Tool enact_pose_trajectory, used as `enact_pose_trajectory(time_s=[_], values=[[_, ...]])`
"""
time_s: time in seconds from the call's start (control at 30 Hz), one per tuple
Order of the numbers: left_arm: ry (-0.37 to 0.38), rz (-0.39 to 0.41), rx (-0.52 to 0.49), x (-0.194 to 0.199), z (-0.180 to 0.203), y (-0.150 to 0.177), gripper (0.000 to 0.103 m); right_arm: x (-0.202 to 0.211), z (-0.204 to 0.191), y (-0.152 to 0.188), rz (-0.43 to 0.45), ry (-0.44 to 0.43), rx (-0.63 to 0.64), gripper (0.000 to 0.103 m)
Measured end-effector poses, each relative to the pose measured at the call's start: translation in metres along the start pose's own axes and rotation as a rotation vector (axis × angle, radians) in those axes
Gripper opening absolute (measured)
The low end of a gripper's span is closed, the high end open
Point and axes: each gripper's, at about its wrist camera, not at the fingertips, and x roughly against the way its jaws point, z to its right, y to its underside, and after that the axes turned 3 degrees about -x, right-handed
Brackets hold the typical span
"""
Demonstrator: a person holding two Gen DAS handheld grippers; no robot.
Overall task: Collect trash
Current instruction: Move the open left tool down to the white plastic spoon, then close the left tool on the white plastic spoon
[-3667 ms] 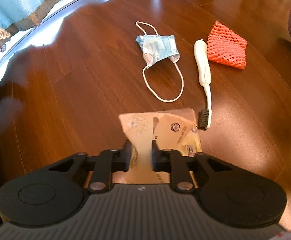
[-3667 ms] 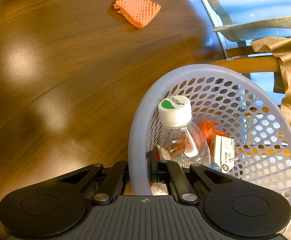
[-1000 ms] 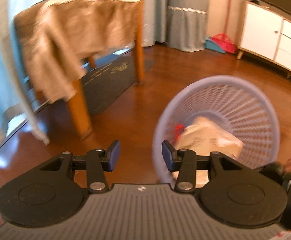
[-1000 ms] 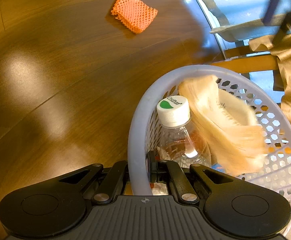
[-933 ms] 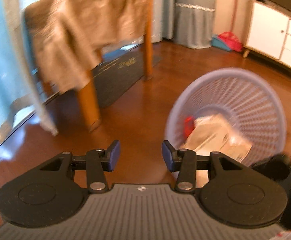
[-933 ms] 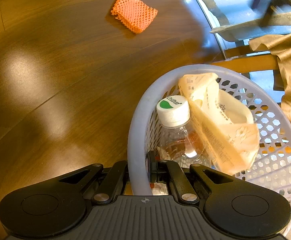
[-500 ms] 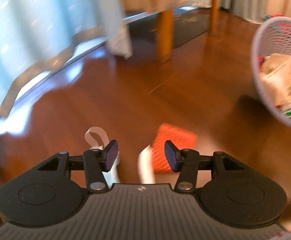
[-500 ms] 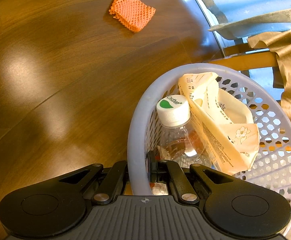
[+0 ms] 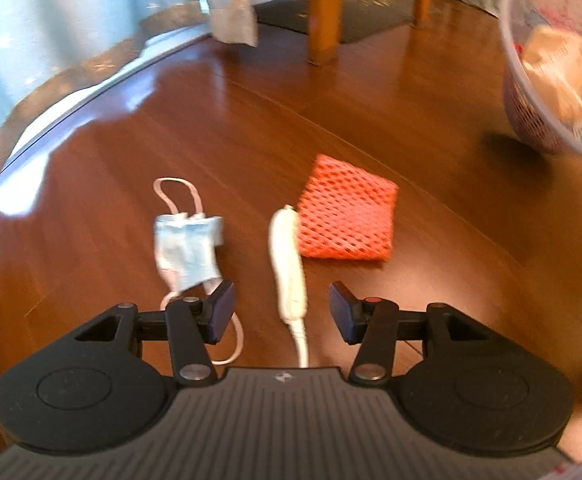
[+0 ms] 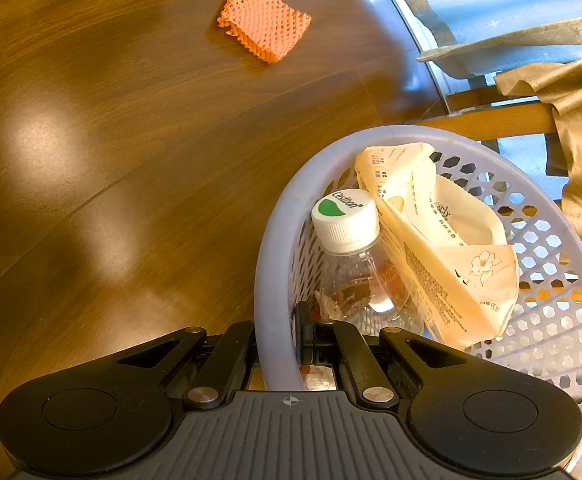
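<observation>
- Left gripper [image 9: 282, 312]: jaws wide apart, holding nothing. The white brush handle [image 9: 289, 268] lies on the wooden floor [image 9: 411, 120] between the two fingers; contact with either finger is not evident.
- A blue face mask [image 9: 187, 250] lies just left of the handle; an orange foam net [image 9: 347, 220] lies just right of it, at the handle's far end.
- Right gripper [image 10: 279, 336]: jaws clamped on the near rim of the lavender basket [image 10: 563, 320], one finger outside the wall, one inside.
- Basket contents: a clear bottle [image 10: 355, 264] with a white cap and a cream paper package [image 10: 443, 248] leaning beside it.
</observation>
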Motion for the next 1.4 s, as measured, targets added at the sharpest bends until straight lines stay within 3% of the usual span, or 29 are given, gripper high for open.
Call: enact_pose_trajectory(time_s=[0.17,0.5,1.4], values=[[-0.005,-0.012,-0.062,-0.023,0.012,0.007,0.045,0.000,0.000,0.000,0.001,0.001,0.001,0.000],[-0.015,-0.055,-0.068,-0.056,0.007,0.011,0.036,0.000,0.000,-0.001,0.000,0.001,-0.002,0.000],[-0.017,-0.084,-0.084,-0.070,0.008,0.005,0.017,-0.002,0.000,-0.001,-0.003,0.002,0.005,0.000]])
